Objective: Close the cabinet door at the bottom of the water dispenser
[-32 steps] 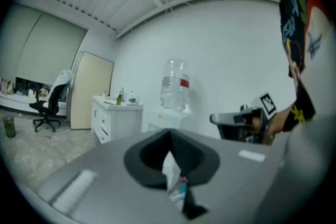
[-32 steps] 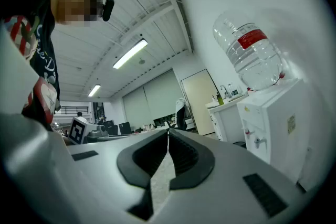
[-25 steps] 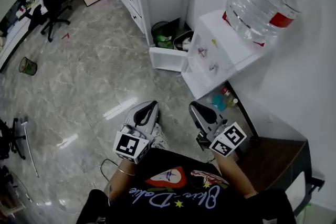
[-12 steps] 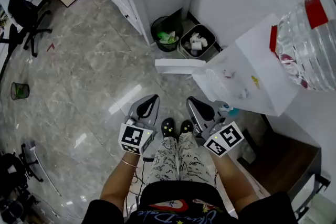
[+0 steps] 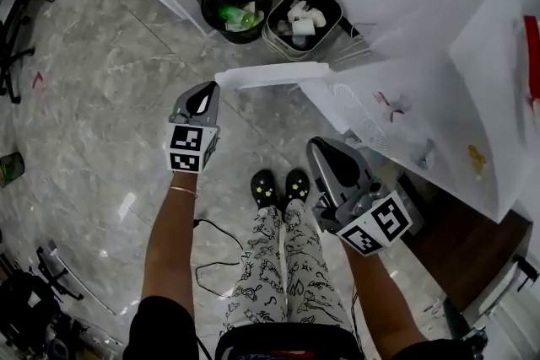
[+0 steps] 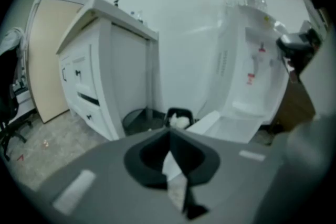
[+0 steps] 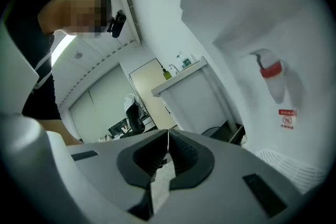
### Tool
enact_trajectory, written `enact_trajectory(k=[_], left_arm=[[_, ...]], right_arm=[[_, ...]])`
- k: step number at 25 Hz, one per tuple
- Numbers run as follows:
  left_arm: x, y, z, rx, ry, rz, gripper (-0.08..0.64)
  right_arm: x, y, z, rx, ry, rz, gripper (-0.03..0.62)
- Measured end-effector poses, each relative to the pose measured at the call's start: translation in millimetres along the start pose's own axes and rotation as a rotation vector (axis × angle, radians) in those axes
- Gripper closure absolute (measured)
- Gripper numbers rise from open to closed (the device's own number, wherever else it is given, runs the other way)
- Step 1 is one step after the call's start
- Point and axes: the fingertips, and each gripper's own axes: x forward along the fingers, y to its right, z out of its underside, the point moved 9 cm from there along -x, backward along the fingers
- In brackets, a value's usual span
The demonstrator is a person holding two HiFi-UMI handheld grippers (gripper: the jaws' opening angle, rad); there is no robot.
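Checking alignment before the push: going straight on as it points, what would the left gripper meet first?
Probably the free end of the open cabinet door, just beyond the left gripper. Depth is unclear, so it might slip past toward the waste bins behind.

The left gripper (image 6: 169, 135) has its jaws pressed together, with nothing between them. Past the tips, the cabinet door (image 6: 206, 121) stands swung out from the foot of the white water dispenser (image 6: 247, 76). A round bin (image 6: 137, 121) and a square bin (image 6: 179, 114) sit on the floor between the dispenser and a white counter unit (image 6: 105, 65).
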Motion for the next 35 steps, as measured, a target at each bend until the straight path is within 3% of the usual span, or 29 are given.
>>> enact_trajectory(k=[5, 9, 16, 20, 27, 35], left_arm=[[46.6, -23.9, 35.4, 0.065, -0.149, 0.027, 0.563], [65.7, -33.7, 43.7, 0.065, -0.196, 0.031, 0.563], [82.7, -45.2, 45.0, 0.078, -0.282, 0.047, 0.564], [73.8, -43.1, 53.5, -0.006, -0.277, 0.078, 0.565], [52.9, -22.7, 75.3, 0.018, -0.325, 0.126, 0.565], [65.6, -27.9, 63.1, 0.049, -0.366, 0.037, 0.563]], right_arm=[[-3.7, 14.6, 20.3, 0.05, 0.015, 0.031, 0.575], [2.1, 21.6, 34.7, 0.098, 0.021, 0.038, 0.575], [7.7, 27.1, 33.2, 0.085, 0.024, 0.044, 0.575], [2.2, 29.7, 32.2, 0.089, 0.03, 0.051, 0.575], [-7.9, 31.4, 41.0, 0.114, 0.004, 0.038, 0.575], [-24.4, 38.4, 38.8, 0.084, -0.027, 0.049, 0.575]])
